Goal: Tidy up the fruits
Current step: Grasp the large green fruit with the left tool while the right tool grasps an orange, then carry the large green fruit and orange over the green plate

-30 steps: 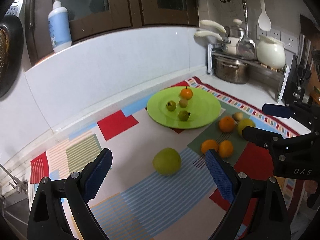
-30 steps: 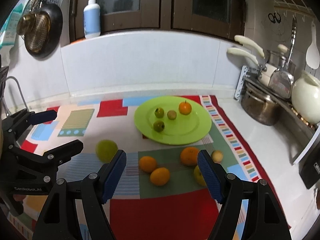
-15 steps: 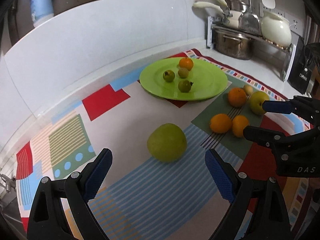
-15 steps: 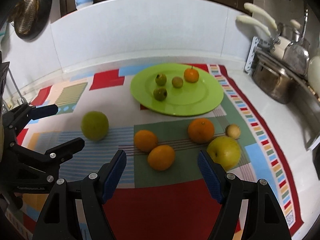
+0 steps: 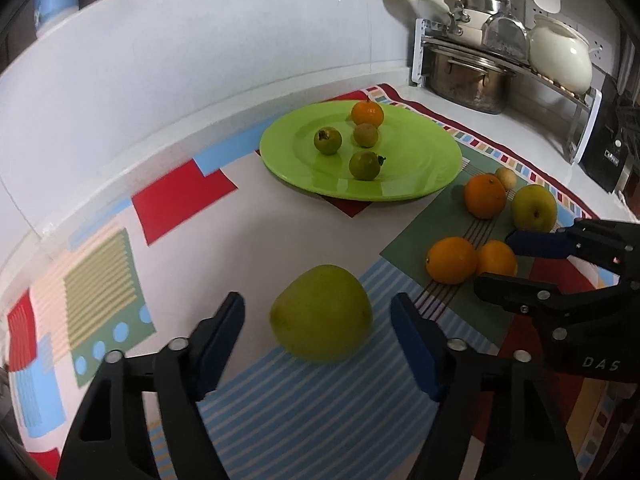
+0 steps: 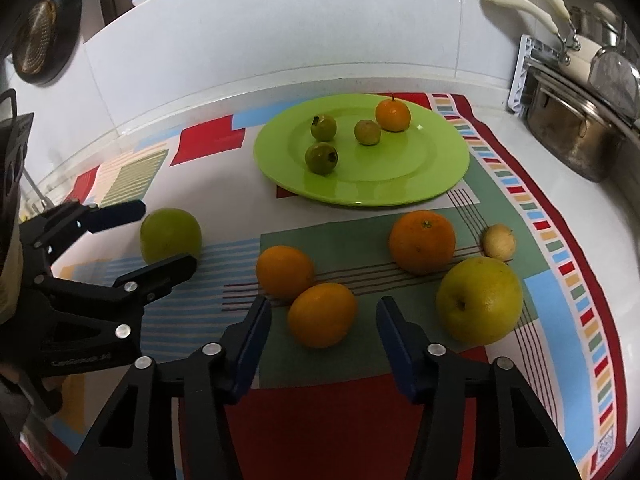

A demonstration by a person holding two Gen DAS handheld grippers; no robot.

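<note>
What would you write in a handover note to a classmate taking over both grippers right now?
Left gripper: jaws open around the green apple, not gripping. Right gripper: jaws open around an orange, not gripping.
Done: green plate holds four small fruits.
Left: six fruits on the mat, including the yellow-green apple, go onto the plate.

Nine fruits show in all: four on the green plate (image 6: 448,168) and five on the patterned mat (image 6: 560,300). The plate holds two small green fruits (image 6: 323,127) (image 6: 321,158), one small brownish fruit (image 6: 367,132) and one small orange (image 6: 393,115) at its 12 o'clock side. The mat carries three oranges (image 6: 422,241) (image 6: 285,272) (image 6: 322,315), two large green fruits (image 6: 479,306) (image 6: 170,234) and one small pale fruit (image 6: 499,242), making six rather than five there and ten overall.
</note>
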